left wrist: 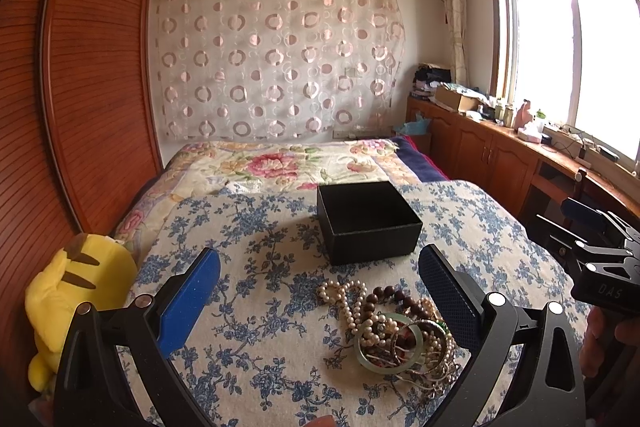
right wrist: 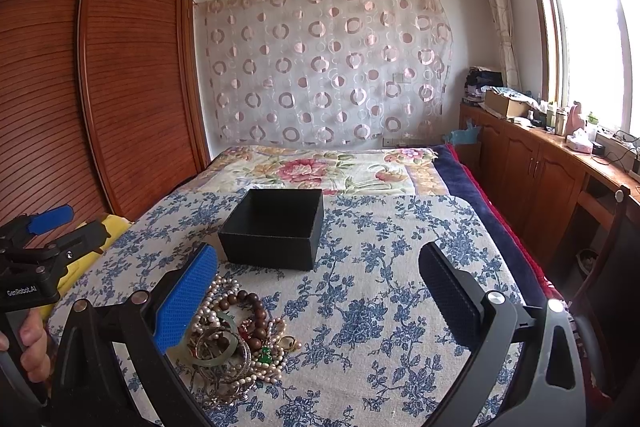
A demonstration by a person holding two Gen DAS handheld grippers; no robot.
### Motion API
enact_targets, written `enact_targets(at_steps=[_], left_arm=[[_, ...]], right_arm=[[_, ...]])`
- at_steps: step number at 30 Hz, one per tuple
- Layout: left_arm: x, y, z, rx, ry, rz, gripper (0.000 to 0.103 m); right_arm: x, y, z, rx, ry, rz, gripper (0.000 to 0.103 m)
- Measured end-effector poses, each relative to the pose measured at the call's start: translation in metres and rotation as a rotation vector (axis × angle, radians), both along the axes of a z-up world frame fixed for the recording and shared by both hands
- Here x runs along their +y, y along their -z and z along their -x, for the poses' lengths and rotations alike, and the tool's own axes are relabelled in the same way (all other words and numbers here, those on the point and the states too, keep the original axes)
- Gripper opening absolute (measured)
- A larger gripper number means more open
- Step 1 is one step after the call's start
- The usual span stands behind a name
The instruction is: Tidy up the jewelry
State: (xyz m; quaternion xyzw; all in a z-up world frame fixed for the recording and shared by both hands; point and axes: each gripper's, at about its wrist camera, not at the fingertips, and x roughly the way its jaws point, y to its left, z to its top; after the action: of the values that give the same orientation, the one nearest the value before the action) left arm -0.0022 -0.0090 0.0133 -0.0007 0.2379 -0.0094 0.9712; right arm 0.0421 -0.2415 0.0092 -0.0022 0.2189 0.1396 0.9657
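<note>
Both tongs hang over a bed spread with a blue-flowered cloth, and both stand wide apart with nothing between their pads. In the left wrist view the left tongs frame the cloth, with the jewelry heap at about 4 o'clock from the gap's middle, just inside the right-hand pad. The heap is a tangle of pearl strands, dark wooden beads and a pale green bangle, lying loose on the cloth.

At 12 o'clock from the heap sits the black box, open-topped and upright; nothing can be seen inside it. A strip of bare cloth separates box and heap. The box stands close to the cloth's far edge, where a rose-patterned quilt begins.

In the right wrist view the right tongs hover with the same heap at 8 o'clock, partly hidden behind the blue left-hand pad, and the box at 11 o'clock. From the middle round to 3 o'clock the cloth lies open as far as the bed's right edge, where a dark blue blanket border runs alongside.

At the left edge of the bed a yellow plush toy rests against a slatted wooden wardrobe. A counter under the window lines the room's right side, well apart from the bed.
</note>
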Motion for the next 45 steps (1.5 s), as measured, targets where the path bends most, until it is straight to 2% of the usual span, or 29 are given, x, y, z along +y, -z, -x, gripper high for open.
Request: enact_targets(at_steps=[9,18,22,25,31,35,39,40,42,43,45], left_arm=[[0.005,0.028,-0.012,0.08,0.037,0.016,0.096],[0.021,0.059,-0.021,0.164,0.052,0.025,0.096],[0.025,0.07,-0.024,0.194,0.069,0.033,0.096],[0.024,0.077,-0.027,0.216,0.082,0.022,0.096],[0.026,0.093,-0.034,0.275,0.108,0.031,0.096],[0.026,0.101,-0.037,0.311,0.12,0.042,0.096],[0.025,0.109,-0.041,0.335,0.147,0.067,0.096],[0.025,0.111,-0.042,0.344,0.159,0.078,0.096],[0.022,0.114,-0.043,0.356,0.181,0.093,0.089],[0.021,0.115,-0.044,0.363,0.189,0.098,0.082],[0.018,0.118,-0.047,0.385,0.218,0.119,0.071]], right_arm=[[0.006,0.028,-0.006,0.037,-0.064,0.022,0.1],[0.024,0.063,-0.015,0.132,-0.165,0.062,0.089],[0.031,0.075,-0.019,0.177,-0.208,0.071,0.08],[0.036,0.084,-0.022,0.226,-0.254,0.077,0.063],[0.045,0.103,-0.028,0.316,-0.324,0.082,0.043],[0.051,0.11,-0.028,0.343,-0.343,0.098,0.034],[0.053,0.115,-0.031,0.367,-0.353,0.11,0.03],[0.053,0.116,-0.031,0.37,-0.352,0.116,0.026],[0.054,0.118,-0.033,0.368,-0.357,0.118,0.016],[0.053,0.118,-0.033,0.368,-0.362,0.114,0.007],[0.052,0.117,-0.033,0.359,-0.357,0.116,0.007]])
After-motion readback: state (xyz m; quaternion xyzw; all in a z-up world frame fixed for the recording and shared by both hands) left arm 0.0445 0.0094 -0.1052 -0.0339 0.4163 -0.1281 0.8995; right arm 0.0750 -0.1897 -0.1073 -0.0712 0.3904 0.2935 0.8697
